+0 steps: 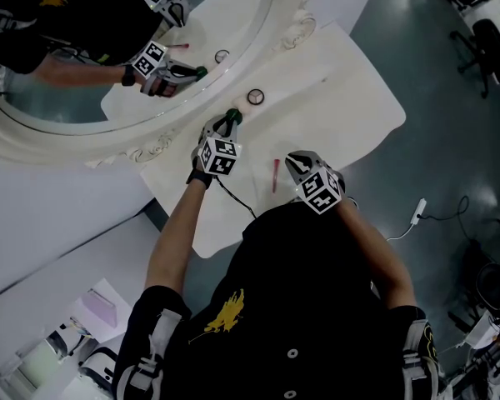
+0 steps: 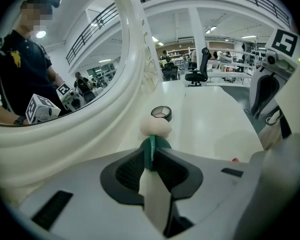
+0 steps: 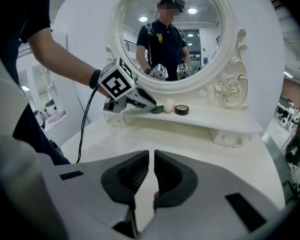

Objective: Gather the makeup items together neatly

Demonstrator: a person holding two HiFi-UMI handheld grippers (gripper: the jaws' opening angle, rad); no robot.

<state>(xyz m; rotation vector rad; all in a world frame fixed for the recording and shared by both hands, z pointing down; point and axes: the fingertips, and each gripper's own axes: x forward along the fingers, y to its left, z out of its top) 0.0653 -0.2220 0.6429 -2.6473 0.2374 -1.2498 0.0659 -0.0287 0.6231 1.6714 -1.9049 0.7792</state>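
Note:
My left gripper (image 1: 231, 120) reaches over the shelf under the mirror, shut on a thin green disc (image 2: 151, 151) that stands edge-on between its pads. Just past the disc a cream egg-shaped sponge (image 2: 156, 127) sits on the shelf, with a round black compact (image 2: 161, 113) behind it. From the right gripper view the green disc (image 3: 158, 109), the sponge (image 3: 169, 105) and the compact (image 3: 181, 110) form a row. My right gripper (image 1: 294, 162) hovers low over the tabletop, shut and holding nothing. A pink stick (image 1: 276, 175) lies on the table beside it.
A big oval mirror (image 1: 83, 48) in an ornate white frame (image 3: 232, 86) stands behind the shelf (image 3: 225, 121). A black cable (image 1: 233, 197) trails from my left gripper. The white tabletop (image 1: 350, 107) ends at a grey floor, where a white plug (image 1: 417, 211) lies.

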